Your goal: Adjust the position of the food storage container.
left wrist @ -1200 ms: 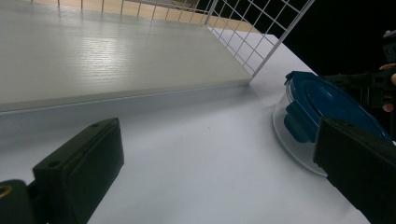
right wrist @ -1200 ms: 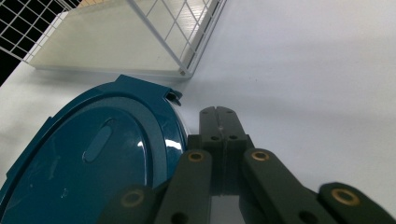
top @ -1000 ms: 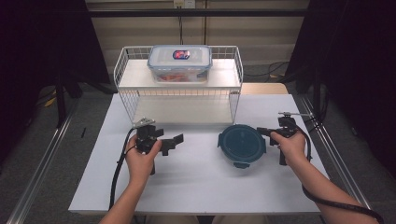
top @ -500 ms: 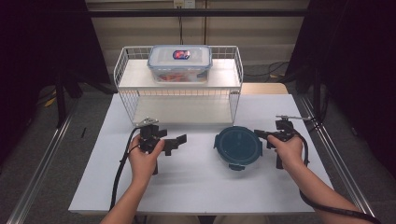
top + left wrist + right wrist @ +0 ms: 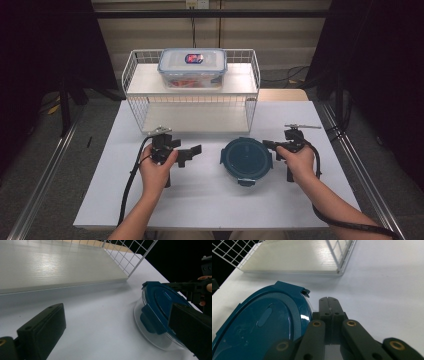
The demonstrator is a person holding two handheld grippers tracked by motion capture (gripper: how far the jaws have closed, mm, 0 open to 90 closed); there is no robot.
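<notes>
Two grippers sit low over the white table point(image 5: 125, 200); the right gripper point(image 5: 270, 145) has its jaws pressed flat together with nothing between them, its tip just beside the rim of the round container with the dark teal lid point(image 5: 246, 159), which sits on the table in front of the white wire shelf rack point(image 5: 192, 102); the left gripper point(image 5: 192, 151) stands well apart from the container, jaws spread wide and empty; a clear lidded box point(image 5: 192, 67) rests on the rack's top shelf.
</notes>
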